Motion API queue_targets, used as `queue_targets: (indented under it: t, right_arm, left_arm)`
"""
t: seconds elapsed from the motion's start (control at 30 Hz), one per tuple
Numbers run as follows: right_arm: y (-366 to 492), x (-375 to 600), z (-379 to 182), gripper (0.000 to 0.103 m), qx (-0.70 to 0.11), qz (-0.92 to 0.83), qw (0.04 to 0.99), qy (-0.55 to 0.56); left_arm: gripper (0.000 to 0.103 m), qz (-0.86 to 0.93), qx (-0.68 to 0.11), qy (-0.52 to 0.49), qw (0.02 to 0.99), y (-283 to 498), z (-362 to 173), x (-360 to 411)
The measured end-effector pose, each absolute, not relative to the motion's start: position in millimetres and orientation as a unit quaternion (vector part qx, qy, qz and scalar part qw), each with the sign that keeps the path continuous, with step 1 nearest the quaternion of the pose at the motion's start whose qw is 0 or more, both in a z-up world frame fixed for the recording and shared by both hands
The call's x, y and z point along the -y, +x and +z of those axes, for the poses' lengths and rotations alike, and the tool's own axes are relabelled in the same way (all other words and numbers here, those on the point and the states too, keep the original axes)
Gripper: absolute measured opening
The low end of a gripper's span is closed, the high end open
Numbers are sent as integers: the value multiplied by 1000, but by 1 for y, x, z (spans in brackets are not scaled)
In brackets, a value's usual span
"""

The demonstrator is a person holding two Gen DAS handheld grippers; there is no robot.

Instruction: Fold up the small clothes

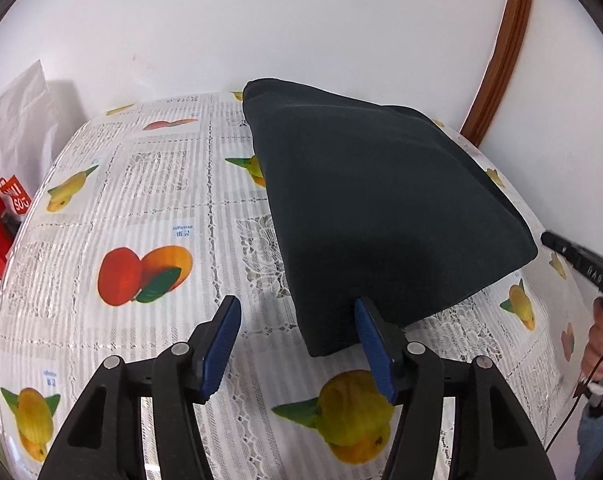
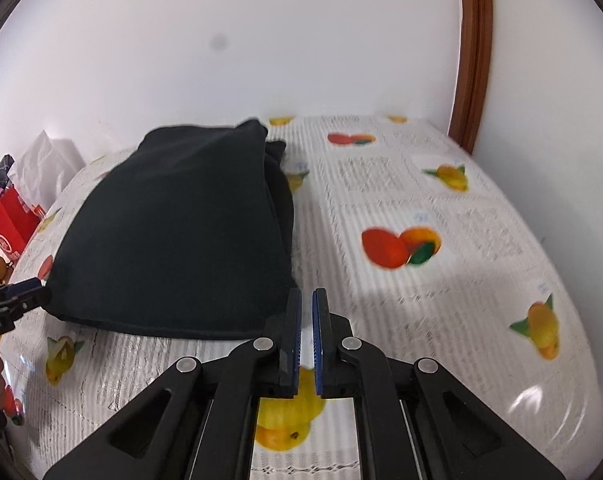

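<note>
Lying folded on the table (image 1: 149, 208), a dark garment (image 1: 381, 208) is seen just ahead of both pairs of tongs. It is judged to be soft, light and limp: its surface is matte and knit-like, its edges are rounded, and stacked layers can be made out along the side nearest the right tongs (image 2: 306, 320). Such cloth is expected to sag and unfold if lifted by one point, and to slide easily over the glossy fruit-printed cover of the table.

The left tongs (image 1: 297, 344) are released, with the fingers spread wide; the near corner of the garment lies just in front of the right-hand finger (image 1: 371, 344) of that pair, and whether it is touched cannot be told. The right tongs are drawn almost together, with only a narrow gap between the pads; nothing is gripped between them, and the near right corner of the garment lies just to their left.

For a further fold, hold is best taken at the two near corners, one by each pair of tongs, with all layers pinched together so that the stack is not split. A shallow bite is likely to catch the top layer only. The lift is best kept low and even.
</note>
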State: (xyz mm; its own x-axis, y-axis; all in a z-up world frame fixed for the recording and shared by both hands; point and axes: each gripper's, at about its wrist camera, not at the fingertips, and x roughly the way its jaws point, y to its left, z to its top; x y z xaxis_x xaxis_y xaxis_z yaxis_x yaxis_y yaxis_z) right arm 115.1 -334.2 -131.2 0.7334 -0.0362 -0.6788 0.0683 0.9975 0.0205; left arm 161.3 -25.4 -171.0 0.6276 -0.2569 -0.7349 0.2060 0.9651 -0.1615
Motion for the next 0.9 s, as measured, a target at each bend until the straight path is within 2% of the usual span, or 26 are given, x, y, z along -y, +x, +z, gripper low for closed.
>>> queue_targets:
  t: [0.07, 0.13, 0.2, 0.37, 0.53, 0.9]
  right_arm:
    - [119, 334, -123, 11, -354, -25, 935, 23]
    - [127, 330, -120, 20, -348, -17, 937, 26]
    - [139, 322, -123, 23, -353, -11, 935, 22]
    - [174, 307, -126, 23, -375, -21, 927, 6]
    - [226, 310, -117, 29, -385, -25, 922, 2]
    - [330, 306, -117, 29, -405, 24, 914, 10]
  left_arm:
    - [57, -128, -406, -36, 904, 164, -167, 24]
    - [57, -122, -402, -33, 907, 171, -163, 25]
    - [57, -116, -401, -30, 908, 180, -161, 25]
    - [61, -102, -404, -33, 908, 209, -160, 24]
    - [62, -89, -395, -21, 914, 238, -153, 28]
    - [63, -72, -380, -10, 922, 302, -153, 39]
